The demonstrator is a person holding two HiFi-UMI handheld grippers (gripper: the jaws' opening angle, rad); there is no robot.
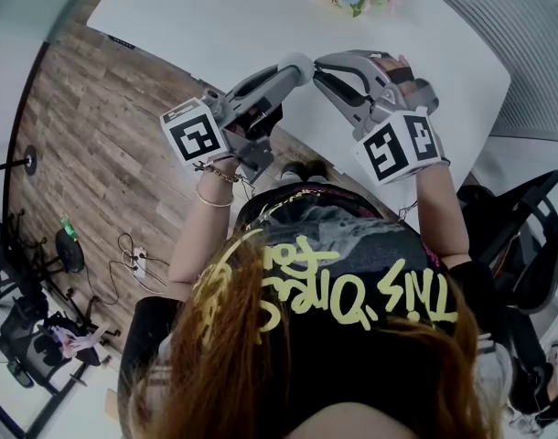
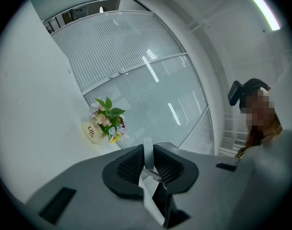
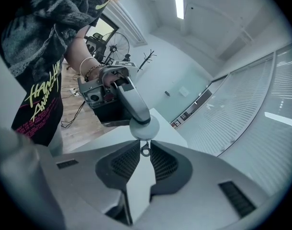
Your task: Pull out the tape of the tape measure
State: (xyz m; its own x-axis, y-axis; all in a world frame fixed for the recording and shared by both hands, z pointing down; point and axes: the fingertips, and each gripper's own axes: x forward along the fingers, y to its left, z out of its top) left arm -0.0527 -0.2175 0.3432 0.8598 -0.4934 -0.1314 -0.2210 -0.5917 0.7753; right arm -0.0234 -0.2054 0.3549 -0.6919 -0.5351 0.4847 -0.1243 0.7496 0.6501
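I am clamping my left gripper (image 2: pixel 149 162) on the small round white tape measure (image 3: pixel 145 126), holding it above the white table (image 1: pixel 215 16). My right gripper (image 3: pixel 145 157) is pinching its little metal pull ring (image 3: pixel 145 151), right against the case.

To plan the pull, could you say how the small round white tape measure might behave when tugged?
This round white tape measure looks light, so it would probably follow the pull unless the left gripper grips firmly. Its smooth case may twist.

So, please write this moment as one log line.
left gripper: shut on tape measure | right gripper: shut on pull ring | pull: not started
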